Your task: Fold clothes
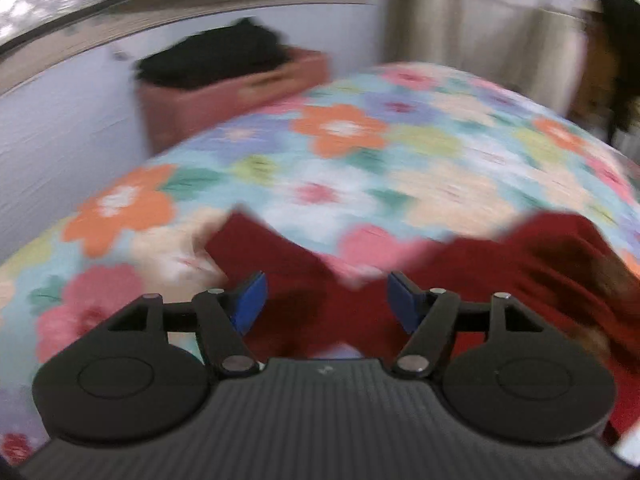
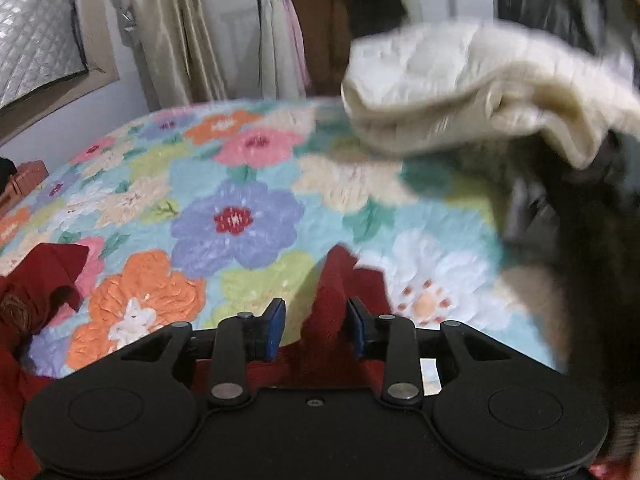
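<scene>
No brand, label or writing can be read anywhere. The red garment (image 1: 500, 280) lies on a flower-print bedspread (image 1: 360, 152), with a pink box (image 1: 240, 96) of dark clothes at 11 o'clock by the pale wall and a cream folded cloth (image 2: 460, 88) at 1 o'clock. The left gripper (image 1: 326, 300) is spread above the garment, and the right gripper (image 2: 316, 328) stands parted around a red fold, its pads not pressing.

left gripper (image 1: 326, 302) – jaws apart | red garment (image 1: 500, 280) beneath – on floral bedspread (image 1: 340, 152)
</scene>
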A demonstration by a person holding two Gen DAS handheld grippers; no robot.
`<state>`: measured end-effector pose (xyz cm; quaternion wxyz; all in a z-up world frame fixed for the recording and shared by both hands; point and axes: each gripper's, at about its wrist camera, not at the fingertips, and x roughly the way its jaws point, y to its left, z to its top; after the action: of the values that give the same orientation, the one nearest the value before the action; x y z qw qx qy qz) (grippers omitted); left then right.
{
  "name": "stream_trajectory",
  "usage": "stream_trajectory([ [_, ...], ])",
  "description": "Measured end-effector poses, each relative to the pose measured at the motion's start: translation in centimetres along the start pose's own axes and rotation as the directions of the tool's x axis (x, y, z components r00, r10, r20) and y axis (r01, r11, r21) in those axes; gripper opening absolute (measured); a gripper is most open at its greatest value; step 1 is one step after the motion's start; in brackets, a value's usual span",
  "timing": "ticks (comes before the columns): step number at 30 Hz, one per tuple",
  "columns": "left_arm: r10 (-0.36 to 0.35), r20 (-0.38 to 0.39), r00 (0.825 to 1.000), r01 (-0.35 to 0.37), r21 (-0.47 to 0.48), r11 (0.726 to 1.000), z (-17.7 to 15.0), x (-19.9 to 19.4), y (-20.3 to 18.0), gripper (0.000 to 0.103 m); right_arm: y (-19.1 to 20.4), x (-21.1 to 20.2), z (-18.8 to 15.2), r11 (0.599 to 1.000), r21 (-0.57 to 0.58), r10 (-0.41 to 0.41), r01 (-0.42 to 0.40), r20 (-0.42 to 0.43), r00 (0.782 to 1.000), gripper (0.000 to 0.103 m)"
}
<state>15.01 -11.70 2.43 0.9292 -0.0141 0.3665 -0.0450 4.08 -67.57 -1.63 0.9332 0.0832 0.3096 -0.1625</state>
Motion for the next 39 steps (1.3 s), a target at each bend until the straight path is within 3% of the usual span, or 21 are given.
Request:
stream_trajectory([
  [3, -0.116, -0.003, 0.993, 0.116, 0.02, 0.993, -3.3, -0.8, -1.6, 0.071, 2.0, -3.5, -1.6, 0.996, -0.091, 0.031, -0.023, 0.087, 0.996, 0.062],
  [5, -0.186, -0.016, 0.982, 0.186, 0.019, 0.982, -5.6, -0.9, -1.9, 0.071, 3.3, -5.0, -3.5, 0.989, -0.137, 0.061, -0.048, 0.092, 0.994, 0.064],
  [8, -0.257, -0.081, 0.963, 0.263, 0.074, 0.962, -8.4, 0.2, -2.8, 0.071, 5.6, -6.2, -6.4, 0.958, -0.244, 0.156, -0.147, 0.018, 0.988, 0.064],
  [9, -0.253, -0.101, 0.962, 0.264, 0.113, 0.958, -9.0, 0.6, -3.3, 0.071, 6.7, -6.6, -7.3, 0.935, -0.302, 0.191, -0.184, -0.006, 0.982, 0.064],
  [12, -0.163, -0.095, 0.982, 0.181, 0.216, 0.96, -9.4, 1.5, -5.0, 0.071, 10.6, -7.5, -9.1, 0.839, -0.476, 0.276, -0.262, -0.041, 0.96, 0.063],
  [15, -0.155, -0.086, 0.984, 0.172, 0.248, 0.953, -9.5, 1.8, -6.0, 0.079, 14.0, -8.0, -10.0, 0.74, -0.543, 0.403, -0.397, -0.115, 0.908, 0.063],
  [17, -0.161, -0.085, 0.983, 0.178, 0.263, 0.948, -9.7, 2.3, -6.5, 0.081, 16.1, -7.5, -10.8, 0.676, -0.564, 0.451, -0.473, -0.191, 0.872, 0.063],
  [18, -0.15, -0.076, 0.986, 0.165, 0.277, 0.947, -9.8, 2.5, -6.7, 0.081, 17.2, -7.2, -11.4, 0.646, -0.589, 0.449, -0.486, -0.223, 0.866, 0.063],
  [20, -0.108, -0.052, 0.993, 0.119, 0.308, 0.944, -9.9, 2.8, -7.2, 0.081, 19.1, -6.4, -12.9, 0.587, -0.677, 0.408, -0.445, -0.227, 0.884, 0.061],
  [22, -0.071, -0.056, 0.996, 0.084, 0.301, 0.95, -9.5, 3.1, -7.0, 0.083, 20.3, -7.0, -14.2, 0.565, -0.756, 0.378, -0.332, -0.121, 0.918, 0.061],
  [24, -0.066, -0.065, 0.996, 0.082, 0.283, 0.956, -9.0, 3.2, -6.7, 0.083, 21.3, -7.7, -14.9, 0.533, -0.787, 0.381, -0.311, -0.105, 0.919, 0.06],
  [27, -0.154, -0.056, 0.986, 0.163, 0.264, 0.951, -8.4, 3.1, -6.5, 0.084, 21.8, -6.7, -15.0, 0.553, -0.783, 0.348, -0.284, -0.092, 0.933, 0.06],
  [30, -0.126, -0.054, 0.991, 0.135, 0.245, 0.96, -7.7, 4.7, -7.3, 0.092, 21.6, -5.1, -14.2, 0.62, -0.714, 0.359, -0.326, -0.112, 0.927, 0.06],
  [32, -0.111, -0.07, 0.991, 0.124, 0.206, 0.971, -7.2, 5.9, -7.5, 0.092, 21.6, -4.0, -13.8, 0.65, -0.678, 0.363, -0.343, -0.119, 0.924, 0.063],
  [33, -0.104, -0.078, 0.991, 0.118, 0.187, 0.975, -7.0, 6.5, -7.6, 0.086, 21.9, -3.6, -13.6, 0.652, -0.677, 0.364, -0.341, -0.116, 0.924, 0.063],
  [34, -0.105, -0.074, 0.992, 0.117, 0.166, 0.979, -6.8, 6.9, -7.6, 0.074, 22.1, -3.4, -13.2, 0.653, -0.673, 0.366, -0.347, -0.121, 0.923, 0.058],
  [35, -0.115, -0.061, 0.991, 0.123, 0.149, 0.981, -6.4, 6.9, -7.5, 0.034, 22.3, -3.2, -12.7, 0.656, -0.666, 0.368, -0.356, -0.129, 0.921, 0.031],
  [36, -0.121, -0.058, 0.991, 0.128, 0.14, 0.982, -5.8, 6.6, -7.3, 0.014, 22.4, -3.0, -12.3, 0.658, -0.66, 0.37, -0.364, -0.138, 0.919, 0.017],
  [39, -0.161, -0.029, 0.986, 0.163, 0.069, 0.984, -3.6, 4.3, -5.8, 0.009, 20.6, -4.7, -9.8, 0.711, -0.545, 0.429, -0.443, -0.162, 0.889, 0.014],
])
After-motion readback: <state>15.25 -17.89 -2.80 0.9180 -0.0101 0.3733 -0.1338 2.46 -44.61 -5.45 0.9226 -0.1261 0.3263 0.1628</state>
